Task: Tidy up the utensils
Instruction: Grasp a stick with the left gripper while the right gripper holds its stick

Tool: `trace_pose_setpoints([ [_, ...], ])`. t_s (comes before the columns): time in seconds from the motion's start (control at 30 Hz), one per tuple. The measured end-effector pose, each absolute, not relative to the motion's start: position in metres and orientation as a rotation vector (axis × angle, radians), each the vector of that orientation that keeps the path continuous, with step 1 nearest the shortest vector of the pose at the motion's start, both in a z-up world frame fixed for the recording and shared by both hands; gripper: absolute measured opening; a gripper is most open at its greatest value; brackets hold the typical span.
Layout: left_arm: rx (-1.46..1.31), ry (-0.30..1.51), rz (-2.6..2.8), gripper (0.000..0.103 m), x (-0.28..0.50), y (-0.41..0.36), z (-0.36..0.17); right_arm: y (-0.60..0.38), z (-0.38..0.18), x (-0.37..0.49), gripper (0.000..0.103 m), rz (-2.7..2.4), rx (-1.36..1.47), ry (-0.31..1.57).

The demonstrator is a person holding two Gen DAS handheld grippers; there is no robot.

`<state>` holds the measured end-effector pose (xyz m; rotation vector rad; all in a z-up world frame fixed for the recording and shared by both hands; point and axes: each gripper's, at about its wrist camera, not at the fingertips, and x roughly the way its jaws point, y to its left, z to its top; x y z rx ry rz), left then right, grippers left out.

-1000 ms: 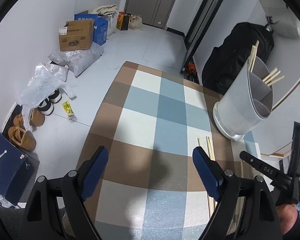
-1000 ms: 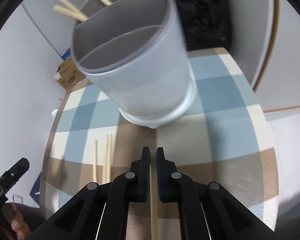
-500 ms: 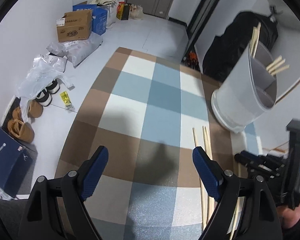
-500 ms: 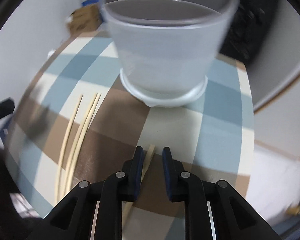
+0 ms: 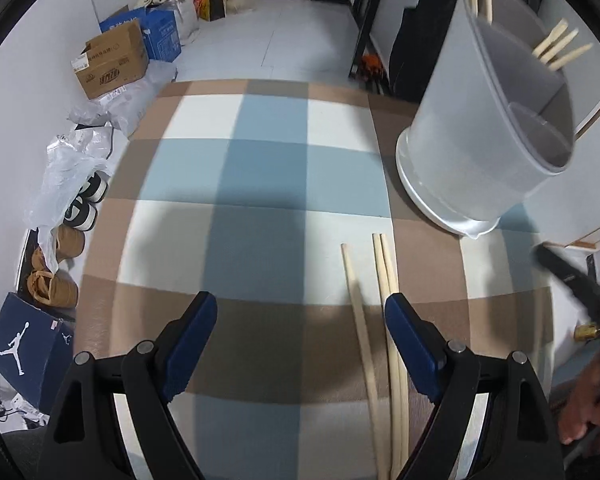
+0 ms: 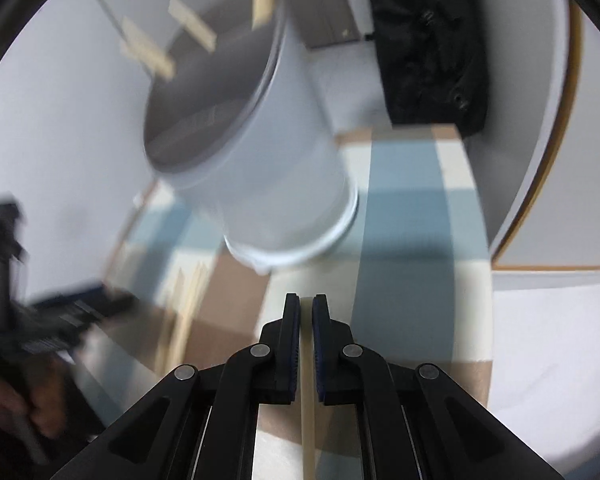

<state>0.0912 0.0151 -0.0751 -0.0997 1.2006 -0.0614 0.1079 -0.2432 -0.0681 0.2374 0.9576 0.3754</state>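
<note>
A grey divided utensil holder (image 5: 488, 128) stands on the checked tablecloth (image 5: 260, 184) at the right, with several wooden chopsticks (image 5: 560, 46) in it. Three loose chopsticks (image 5: 380, 320) lie on the cloth by my left gripper's right finger. My left gripper (image 5: 300, 320) is open and empty above the cloth. My right gripper (image 6: 306, 308) is shut on a single chopstick (image 6: 308, 420) that runs back between its fingers. It sits in front of the blurred holder (image 6: 260, 160). The loose chopsticks (image 6: 188, 292) show at its left.
Left of the table the floor holds cardboard boxes (image 5: 112, 60), plastic bags (image 5: 72, 160), shoes (image 5: 56, 272) and a blue shoe box (image 5: 24, 348). A black bag (image 6: 428, 40) stands behind the table. The round table's edge (image 6: 540, 200) curves on the right.
My right gripper has closed on the chopstick and swung up, with the holder now to its upper left. My left gripper has moved forward, closer to the loose chopsticks and the holder.
</note>
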Motion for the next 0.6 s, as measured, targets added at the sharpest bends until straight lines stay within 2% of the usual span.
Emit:
trace_pose_setpoints([
  [0.13,-0.089,1.236,-0.030,0.082,0.099,0.014,-0.083,-0.269,-0.053,0.111,0.006,0.377,0.397,0.852],
  [0.2,-0.111,1.239,0.006,0.077,0.103,0.020,-0.085,-0.279,-0.044,0.114,0.006,0.377,0.436,0.812],
  [0.23,-0.124,1.247,0.020,0.070,0.104,0.023,-0.088,-0.283,-0.041,0.113,0.006,0.373,0.441,0.794],
  [0.43,-0.128,1.278,0.018,0.061,0.112,0.013,-0.089,-0.286,-0.039,0.120,0.006,0.363,0.494,0.764],
  [0.53,-0.059,1.286,0.019,0.047,0.113,0.000,-0.089,-0.290,-0.038,0.122,0.006,0.365,0.525,0.756],
  [0.57,-0.048,1.284,0.013,0.037,0.113,-0.004,-0.089,-0.291,-0.038,0.123,0.006,0.365,0.525,0.750],
  [0.6,-0.054,1.287,-0.003,0.032,0.113,-0.006,-0.087,-0.291,-0.037,0.121,0.006,0.366,0.523,0.744],
])
